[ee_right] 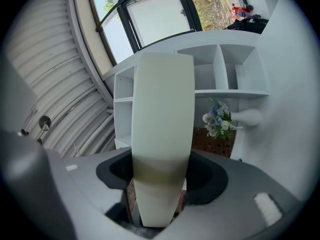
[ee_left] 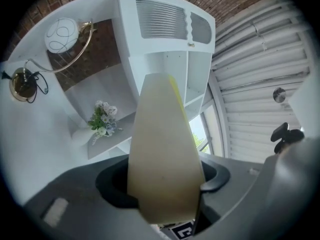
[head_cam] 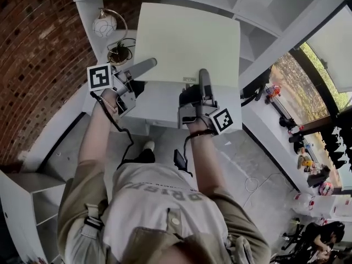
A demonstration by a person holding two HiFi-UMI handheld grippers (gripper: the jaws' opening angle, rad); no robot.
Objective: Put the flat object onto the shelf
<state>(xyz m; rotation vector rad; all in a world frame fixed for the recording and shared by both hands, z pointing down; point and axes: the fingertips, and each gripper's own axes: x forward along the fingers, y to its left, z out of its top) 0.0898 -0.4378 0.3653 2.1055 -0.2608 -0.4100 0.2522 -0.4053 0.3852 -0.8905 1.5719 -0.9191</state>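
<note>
The flat object is a pale cream board (head_cam: 187,43), held up level in front of the white shelf unit (head_cam: 264,10). My left gripper (head_cam: 144,67) is shut on its near left edge and my right gripper (head_cam: 204,84) on its near edge, right of middle. In the left gripper view the board (ee_left: 162,149) runs edge-on out of the jaws toward the shelf compartments (ee_left: 172,71). The right gripper view shows the board (ee_right: 162,129) the same way, clamped between the jaws and pointing at the open compartments (ee_right: 220,69). The board hides the pads of both grippers.
A globe lamp (head_cam: 104,25) with a brass base (head_cam: 118,54) stands on the white ledge at the left, against the brick wall (head_cam: 33,48). A small vase of flowers (ee_left: 102,118) sits on a lower shelf. Large windows (head_cam: 308,76) lie to the right. Another person (head_cam: 324,235) is at the far lower right.
</note>
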